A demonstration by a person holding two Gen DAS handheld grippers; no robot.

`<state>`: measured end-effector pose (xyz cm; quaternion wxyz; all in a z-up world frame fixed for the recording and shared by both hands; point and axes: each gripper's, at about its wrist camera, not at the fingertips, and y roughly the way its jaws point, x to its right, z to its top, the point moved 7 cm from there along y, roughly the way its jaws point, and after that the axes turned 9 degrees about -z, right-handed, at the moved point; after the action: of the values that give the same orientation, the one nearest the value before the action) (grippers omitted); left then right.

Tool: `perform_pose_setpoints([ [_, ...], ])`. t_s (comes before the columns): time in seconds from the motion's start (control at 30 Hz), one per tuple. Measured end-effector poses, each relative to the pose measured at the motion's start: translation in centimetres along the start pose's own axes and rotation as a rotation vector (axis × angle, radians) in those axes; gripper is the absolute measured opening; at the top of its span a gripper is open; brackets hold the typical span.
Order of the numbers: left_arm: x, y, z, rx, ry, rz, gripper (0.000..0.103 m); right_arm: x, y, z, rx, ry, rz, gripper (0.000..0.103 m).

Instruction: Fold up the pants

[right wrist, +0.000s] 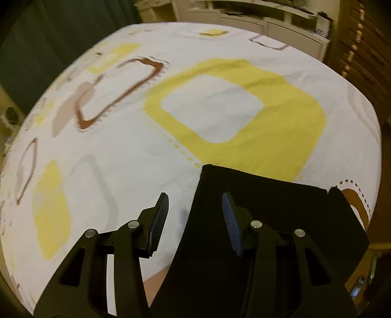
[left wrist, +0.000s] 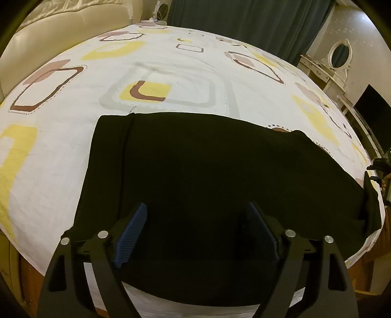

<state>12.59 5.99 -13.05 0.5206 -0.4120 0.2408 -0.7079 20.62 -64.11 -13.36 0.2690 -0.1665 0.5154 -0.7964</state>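
Observation:
Black pants [left wrist: 195, 166] lie spread flat across the near part of the bed, one end at the left, the other running off to the right edge. My left gripper [left wrist: 195, 215] is open, hovering over the pants' near edge with nothing between its blue pads. In the right wrist view the pants' end [right wrist: 268, 208] lies at the lower right, its left edge running between the fingers. My right gripper [right wrist: 195, 208] is open above that edge and holds nothing.
The bed is covered by a white sheet [left wrist: 171, 63] with yellow, brown and grey square patterns. A cream headboard [left wrist: 48, 31] is at far left, dark green curtains [left wrist: 244, 22] behind, a white dresser with oval mirror [left wrist: 337, 58] at right. A wooden cabinet [right wrist: 361, 36] stands right.

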Motion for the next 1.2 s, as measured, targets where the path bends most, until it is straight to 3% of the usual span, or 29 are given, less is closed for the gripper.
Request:
perform_pose_setpoints([
  [0.3,0.0,0.2,-0.1,-0.002,-0.001,-0.004,0.085,0.0,2.3,-0.7,-0.050,0.006,-0.080,0.044],
  [0.37,0.1,0.2,-0.2,-0.003,-0.001,-0.002,0.085,0.4,2.3,-0.7,-0.050,0.018,-0.094,0.031],
  [0.47,0.2,0.2,-0.3,-0.003,0.004,0.002,0.085,0.9,2.1,-0.6,-0.057,0.038,-0.068,0.020],
  [0.53,0.2,0.2,-0.3,-0.003,0.006,0.003,0.085,1.2,1.7,-0.5,-0.066,0.057,-0.019,0.009],
  [0.67,0.1,0.3,-0.3,-0.004,0.008,0.007,0.085,1.9,-0.4,0.2,-0.042,0.097,0.079,0.008],
  [0.87,0.3,0.2,-0.4,-0.002,0.011,0.018,0.085,3.1,-6.8,2.4,0.034,0.161,0.373,0.008],
  [0.97,0.3,0.2,-0.4,-0.003,0.009,0.022,0.085,5.9,-10.8,2.4,0.097,0.194,0.566,0.008],
  [1.03,0.3,0.2,-0.4,-0.002,0.006,0.024,0.085,8.4,-12.1,2.1,0.131,0.210,0.640,0.008],
  [1.2,0.4,0.1,-0.5,0.000,0.004,0.032,0.085,16.9,-11.1,-0.7,0.149,0.298,0.731,0.008],
])
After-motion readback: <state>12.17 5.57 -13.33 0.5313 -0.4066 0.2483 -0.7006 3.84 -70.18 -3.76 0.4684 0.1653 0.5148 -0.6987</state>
